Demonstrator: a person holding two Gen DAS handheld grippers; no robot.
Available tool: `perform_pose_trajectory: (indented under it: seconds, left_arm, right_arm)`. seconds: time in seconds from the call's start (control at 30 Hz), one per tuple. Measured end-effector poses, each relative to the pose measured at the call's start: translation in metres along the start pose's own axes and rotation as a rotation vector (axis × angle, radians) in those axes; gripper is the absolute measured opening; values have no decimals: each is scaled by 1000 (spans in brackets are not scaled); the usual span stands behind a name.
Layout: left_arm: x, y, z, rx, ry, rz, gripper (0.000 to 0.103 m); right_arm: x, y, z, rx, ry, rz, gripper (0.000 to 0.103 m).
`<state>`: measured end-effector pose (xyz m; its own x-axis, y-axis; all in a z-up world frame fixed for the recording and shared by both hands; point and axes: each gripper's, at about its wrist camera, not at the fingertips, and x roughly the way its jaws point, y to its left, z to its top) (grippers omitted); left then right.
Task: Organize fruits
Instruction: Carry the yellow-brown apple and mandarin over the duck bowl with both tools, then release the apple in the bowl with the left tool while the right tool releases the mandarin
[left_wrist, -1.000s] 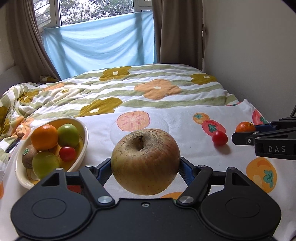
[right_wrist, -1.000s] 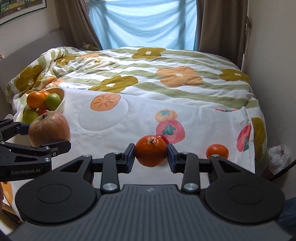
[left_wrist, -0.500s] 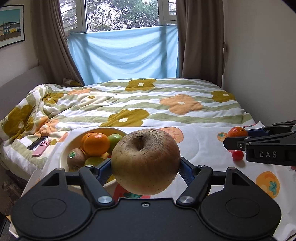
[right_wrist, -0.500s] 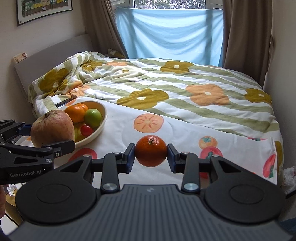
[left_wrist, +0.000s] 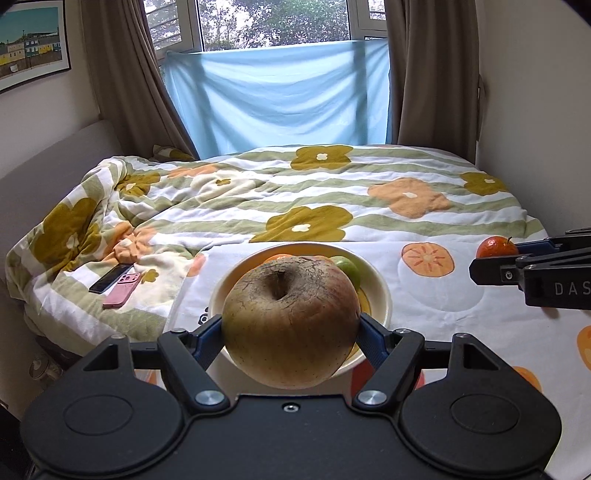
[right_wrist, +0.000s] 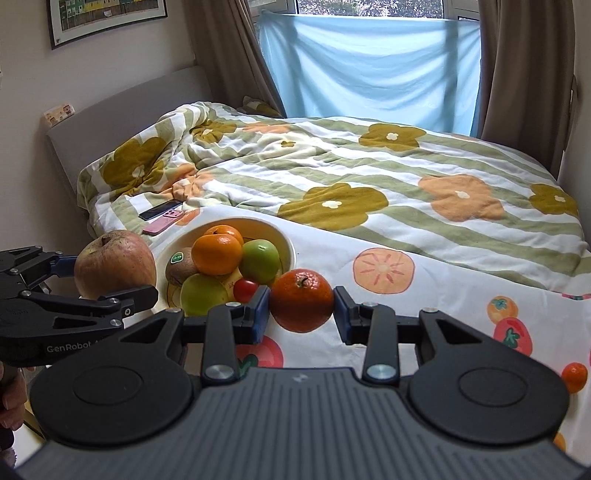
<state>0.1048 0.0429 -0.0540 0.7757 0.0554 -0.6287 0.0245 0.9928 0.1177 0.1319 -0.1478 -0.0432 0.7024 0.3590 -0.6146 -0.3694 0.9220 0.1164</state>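
My left gripper (left_wrist: 291, 328) is shut on a large brownish apple (left_wrist: 291, 320) and holds it over the near side of the cream fruit bowl (left_wrist: 380, 286). The same apple (right_wrist: 114, 263) shows at the left in the right wrist view, just left of the bowl (right_wrist: 288, 246). My right gripper (right_wrist: 301, 312) is shut on an orange (right_wrist: 301, 300), held in the air just right of the bowl. The bowl holds oranges, green fruits, a kiwi and a cherry tomato (right_wrist: 245, 290). The held orange (left_wrist: 496, 246) also shows in the left wrist view.
A white fruit-print cloth (right_wrist: 443, 291) covers the bed's near end. A loose small orange (right_wrist: 574, 376) lies on it at the right. Two phones (left_wrist: 118, 282) lie on the flowered duvet (left_wrist: 332, 199) left of the bowl. A wall stands on the right.
Both grippers have swung left with their fruit. The apple now hangs over the bowl and the orange has come up beside the bowl's right rim.
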Motion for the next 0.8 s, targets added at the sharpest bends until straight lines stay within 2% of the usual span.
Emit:
perform_pose_trajectory:
  seconds: [0.4, 0.67, 0.8]
  left_arm:
    - [49, 50, 2, 66, 7, -84, 78]
    - [72, 58, 10, 111, -2, -145, 78]
    - [73, 61, 4, 124, -3, -159, 78]
  right_arm:
    - [55, 50, 9, 32, 34, -35, 51]
    - [80, 58, 9, 79, 48, -86, 51]
    - [86, 58, 8, 100, 54, -103, 51]
